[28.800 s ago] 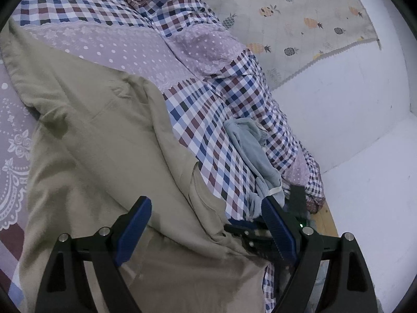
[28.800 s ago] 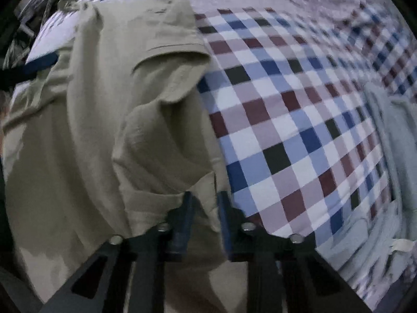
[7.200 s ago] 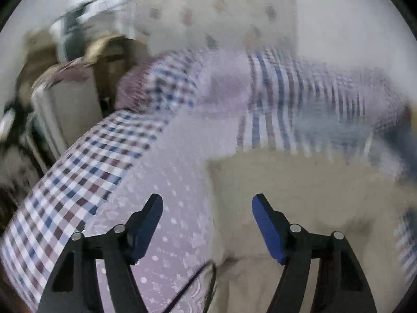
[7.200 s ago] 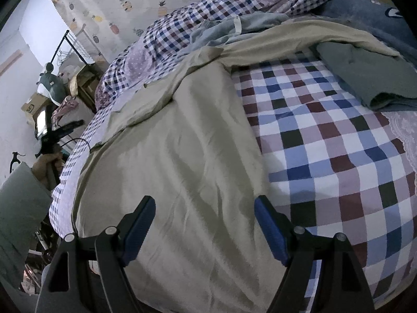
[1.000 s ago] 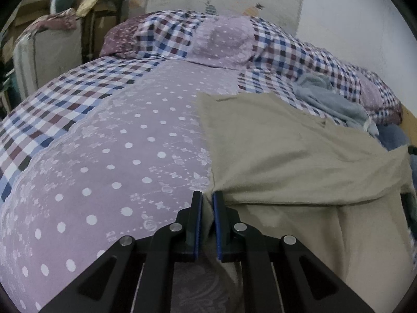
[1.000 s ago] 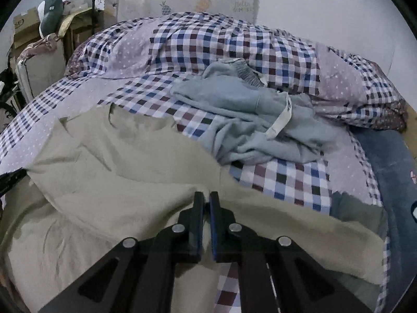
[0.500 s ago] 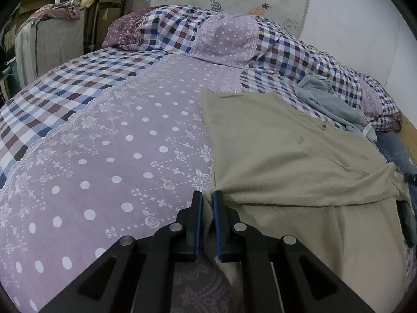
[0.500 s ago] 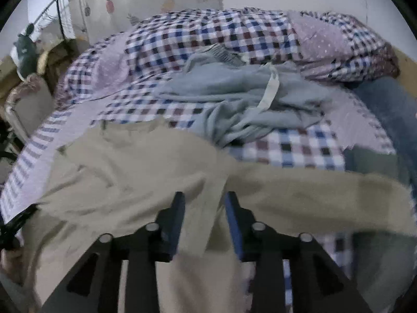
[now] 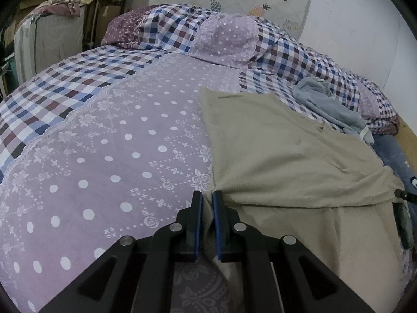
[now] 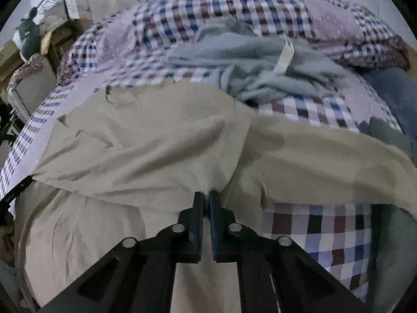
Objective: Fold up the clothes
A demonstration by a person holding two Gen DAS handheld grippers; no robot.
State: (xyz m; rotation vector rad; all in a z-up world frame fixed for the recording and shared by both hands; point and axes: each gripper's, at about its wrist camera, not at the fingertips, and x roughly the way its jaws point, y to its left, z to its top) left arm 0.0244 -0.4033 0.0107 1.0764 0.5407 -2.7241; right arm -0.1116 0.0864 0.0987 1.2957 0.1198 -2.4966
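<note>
Having reopened briefly, the right gripper (image 10: 206, 195) is again clamping the folded beige cotton garment (image 9: 281, 151), the left gripper (image 9: 206, 195) staying pinched on its opposite corner, indicating fold adjustment.

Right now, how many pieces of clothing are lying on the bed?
3, possibly more hidden: beige garment in front, held by both grippers; grey-blue garment crumpled behind it; small dark green piece at the right edge.

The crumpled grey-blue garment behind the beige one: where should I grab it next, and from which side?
Judging by its pose, take the grey-blue garment at its loose near edge, coming over the beige garment; its far side is bunched against the checked bedding.
</note>
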